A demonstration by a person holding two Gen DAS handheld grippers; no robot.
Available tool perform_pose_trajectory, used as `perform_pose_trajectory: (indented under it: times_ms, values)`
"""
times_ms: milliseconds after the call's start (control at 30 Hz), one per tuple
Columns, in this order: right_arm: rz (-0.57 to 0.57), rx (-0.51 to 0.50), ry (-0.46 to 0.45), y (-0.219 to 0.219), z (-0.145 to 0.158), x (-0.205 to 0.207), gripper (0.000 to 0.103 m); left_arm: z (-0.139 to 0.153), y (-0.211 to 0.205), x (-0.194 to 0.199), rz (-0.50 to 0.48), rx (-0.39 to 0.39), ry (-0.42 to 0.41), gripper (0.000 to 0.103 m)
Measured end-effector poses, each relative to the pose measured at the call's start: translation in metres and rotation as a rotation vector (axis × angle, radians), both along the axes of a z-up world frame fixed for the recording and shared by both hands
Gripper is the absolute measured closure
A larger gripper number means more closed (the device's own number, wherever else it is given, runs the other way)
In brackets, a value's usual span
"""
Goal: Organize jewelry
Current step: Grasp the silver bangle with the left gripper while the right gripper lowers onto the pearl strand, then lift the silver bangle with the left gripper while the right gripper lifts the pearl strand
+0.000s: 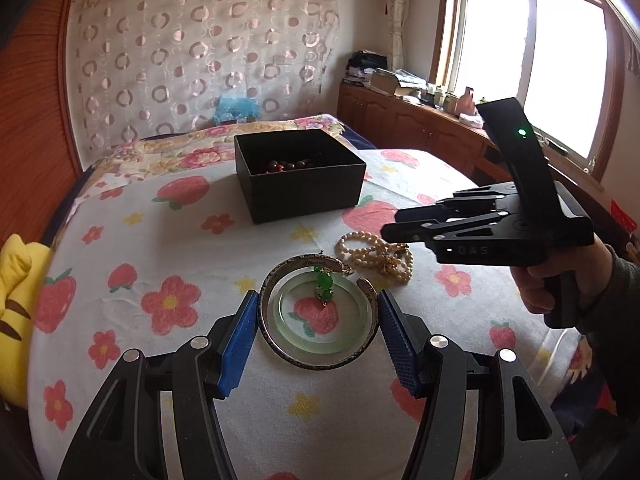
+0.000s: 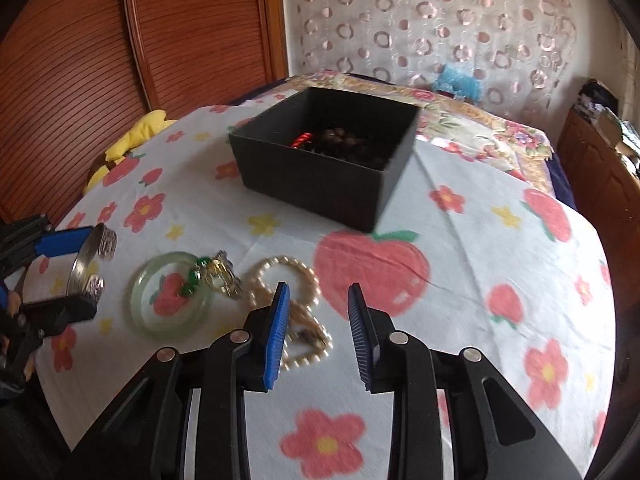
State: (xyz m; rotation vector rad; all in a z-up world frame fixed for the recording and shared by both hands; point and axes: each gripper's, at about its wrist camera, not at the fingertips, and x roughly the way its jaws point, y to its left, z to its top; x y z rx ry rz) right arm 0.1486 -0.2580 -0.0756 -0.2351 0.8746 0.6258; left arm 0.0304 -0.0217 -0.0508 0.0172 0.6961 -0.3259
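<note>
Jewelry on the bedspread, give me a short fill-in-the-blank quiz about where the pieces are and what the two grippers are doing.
1. The left gripper has its jaws around the silver ____ bracelet.
2. The dark wooden beads lie inside the ____ box.
3. The green pendant rests on the pale ____ bangle.
4. The right gripper, holding nothing, hovers over the ____ necklace.

Missing words: cuff; black; jade; pearl

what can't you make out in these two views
- Black box contents: the near wall hides most of it in the left wrist view; in the right wrist view only dark beads and something red show, blurred.
- Pearl strand: partly behind the right gripper finger.
- Silver cuff engraving: too small to read.
</note>
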Motion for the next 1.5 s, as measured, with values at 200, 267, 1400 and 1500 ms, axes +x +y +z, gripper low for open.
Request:
perform_pose_trajectory:
  times_ms: [200,267,1400,1500]
  values:
    - [0.021,-0.081,0.005,0.025,-0.011,0.017,0.077,0.0,0.001,0.0,0.0,0.0,0.0,0.046]
    - [0.025,-0.095,0.01,0.028,-0.014,0.021,0.08,0.0,0.001,0.001,0.001,0.0,0.0,0.046]
    - [-0.029,0.074,-0.34,-0.025,0.165,-0.017,0.097,0.023,-0.002,0.006,0.004,-0.006,-0.055,0.046]
    - [-0.031,0.081,-0.357,-0.023,0.172,-0.015,0.097,0.027,-0.003,0.01,0.002,0.0,-0.066,0.046]
